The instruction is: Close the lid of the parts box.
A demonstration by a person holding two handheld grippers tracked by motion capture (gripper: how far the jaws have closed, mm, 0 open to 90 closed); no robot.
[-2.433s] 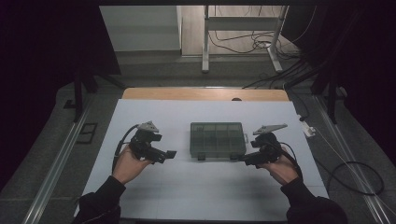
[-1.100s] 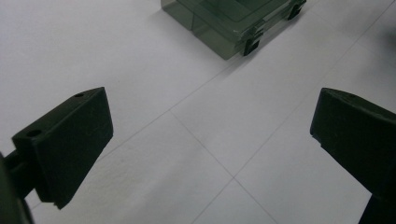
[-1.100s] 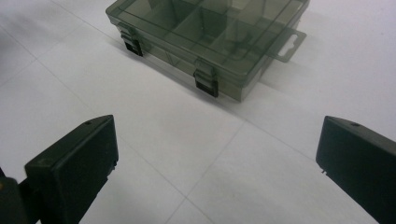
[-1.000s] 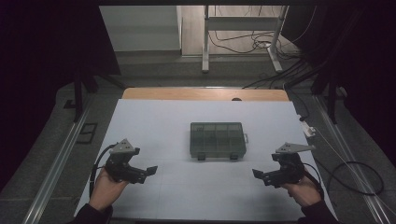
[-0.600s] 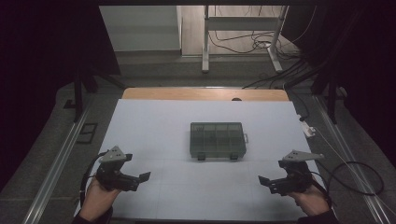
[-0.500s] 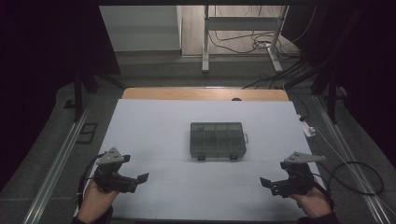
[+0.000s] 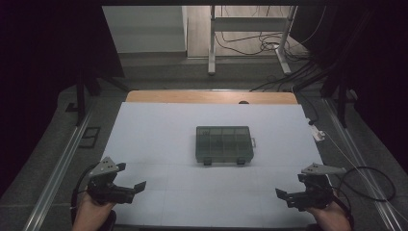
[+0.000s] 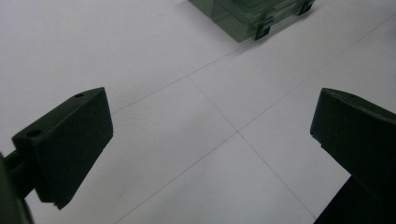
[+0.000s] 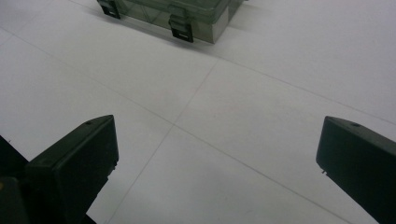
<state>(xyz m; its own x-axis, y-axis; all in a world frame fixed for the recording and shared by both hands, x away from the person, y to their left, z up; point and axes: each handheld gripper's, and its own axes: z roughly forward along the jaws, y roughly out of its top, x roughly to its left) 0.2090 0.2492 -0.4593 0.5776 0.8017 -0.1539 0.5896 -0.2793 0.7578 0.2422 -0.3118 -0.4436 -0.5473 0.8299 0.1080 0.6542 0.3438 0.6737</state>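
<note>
Left tool (image 7: 126,188) and right tool (image 7: 293,197) are held low at the near corners of the worktop (image 7: 159,130), each pointed inward. Both are spread wide and nothing is gripped; in the gripper views bare white surface is seen between the jaws.

The box (image 7: 224,144) is set flat near the worktop's middle, well apart from both tools. Lid is judged closed. Two dark latches are seen on its near edge, one toward each end (image 9: 181,30), and a small tab on its right side. Compartment dividers are made out through the smoky lid; contents cannot be told.

Step in hand is judged as the reach to the box. Advice:
- Tools are best brought in together, one per near corner, so the box is not shoved sideways.
- Jaws are best kept spread until a latch or side wall sits squarely between them.
- Approach is best kept low and level; the box looks light and the worktop smooth, so sliding is likely if it is pushed from one side alone.
- If a latch is worked, the box is best steadied with the other tool first.

Beyond the box, a wooden strip (image 7: 211,96) is seen along the far edge.
</note>
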